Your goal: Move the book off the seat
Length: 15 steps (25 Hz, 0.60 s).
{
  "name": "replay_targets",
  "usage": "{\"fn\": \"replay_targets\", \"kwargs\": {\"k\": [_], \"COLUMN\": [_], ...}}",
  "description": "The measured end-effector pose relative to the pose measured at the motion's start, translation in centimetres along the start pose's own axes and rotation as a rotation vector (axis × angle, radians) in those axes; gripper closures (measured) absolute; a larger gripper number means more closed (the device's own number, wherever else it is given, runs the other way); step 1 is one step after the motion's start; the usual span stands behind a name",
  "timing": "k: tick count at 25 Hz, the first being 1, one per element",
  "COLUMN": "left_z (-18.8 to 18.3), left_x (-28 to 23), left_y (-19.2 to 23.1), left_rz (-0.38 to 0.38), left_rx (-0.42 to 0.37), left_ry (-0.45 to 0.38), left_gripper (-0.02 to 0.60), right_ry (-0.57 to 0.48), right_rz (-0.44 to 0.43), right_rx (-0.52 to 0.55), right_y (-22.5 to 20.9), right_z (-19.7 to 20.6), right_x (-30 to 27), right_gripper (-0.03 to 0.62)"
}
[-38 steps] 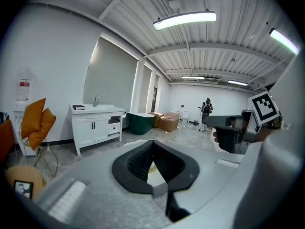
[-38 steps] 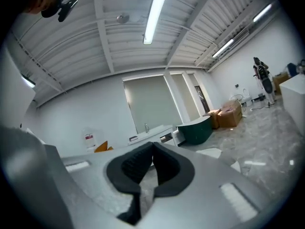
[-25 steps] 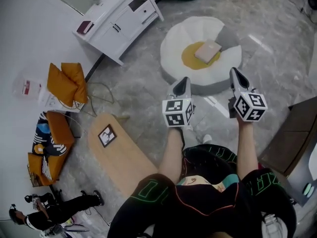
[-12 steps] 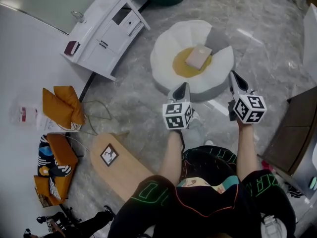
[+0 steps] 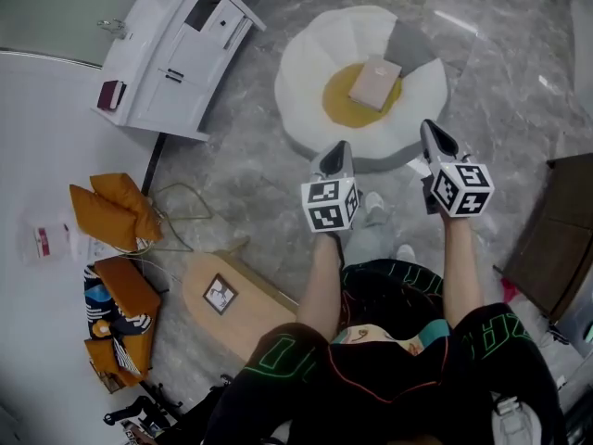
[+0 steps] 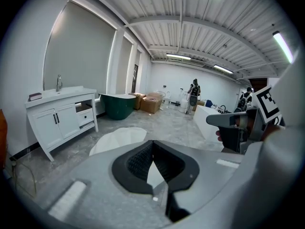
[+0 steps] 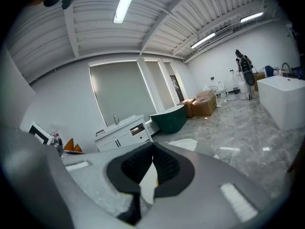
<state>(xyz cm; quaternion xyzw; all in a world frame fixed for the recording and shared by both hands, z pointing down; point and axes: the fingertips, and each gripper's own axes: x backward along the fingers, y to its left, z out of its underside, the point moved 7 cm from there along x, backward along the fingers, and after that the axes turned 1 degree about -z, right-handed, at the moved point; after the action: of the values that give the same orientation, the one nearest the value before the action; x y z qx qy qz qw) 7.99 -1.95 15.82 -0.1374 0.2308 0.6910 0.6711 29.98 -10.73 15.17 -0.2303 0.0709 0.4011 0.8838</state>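
Note:
A pale pink book (image 5: 375, 82) lies flat on the yellow centre of a white, egg-shaped floor seat (image 5: 310, 72), ahead of me on the marble floor. My left gripper (image 5: 335, 156) is held in the air just short of the seat's near edge, jaws shut and empty. My right gripper (image 5: 437, 139) hovers beside it to the right, also shut with nothing in it. In the left gripper view the seat (image 6: 118, 140) shows white beyond the closed jaws (image 6: 152, 151), and the right gripper (image 6: 238, 128) appears at the right. The right gripper view shows its closed jaws (image 7: 152, 159) and part of the seat (image 7: 183, 144).
A white vanity cabinet (image 5: 171, 54) stands at the upper left. Orange cushions (image 5: 113, 207) and a patterned bag (image 5: 111, 313) lie at the left by the wall. A wooden board (image 5: 227, 299) rests near my legs. A dark green tub (image 6: 116, 106) stands behind the cabinet. A brown cabinet (image 5: 556, 239) is at the right.
I have stepped forward: the seat and book sit closer beneath the grippers, and the cabinet has shifted left. Both grippers stay shut and side by side.

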Motion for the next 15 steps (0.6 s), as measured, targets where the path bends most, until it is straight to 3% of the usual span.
{"fn": "replay_targets", "kwargs": {"k": [8, 15], "left_z": [-1.5, -2.4], "left_x": [-6.0, -8.1], "left_y": [4.0, 8.0], "left_rz": [0.026, 0.010], "left_rx": [0.064, 0.108], "left_ry": [-0.009, 0.011], "left_gripper": [0.571, 0.571], "right_ry": [0.120, 0.158], "right_rz": [0.053, 0.062], "right_rx": [0.138, 0.132], "right_y": [0.2, 0.8], "right_z": [-0.2, -0.4], "right_x": [-6.5, -10.7], "right_gripper": [0.591, 0.591]}}
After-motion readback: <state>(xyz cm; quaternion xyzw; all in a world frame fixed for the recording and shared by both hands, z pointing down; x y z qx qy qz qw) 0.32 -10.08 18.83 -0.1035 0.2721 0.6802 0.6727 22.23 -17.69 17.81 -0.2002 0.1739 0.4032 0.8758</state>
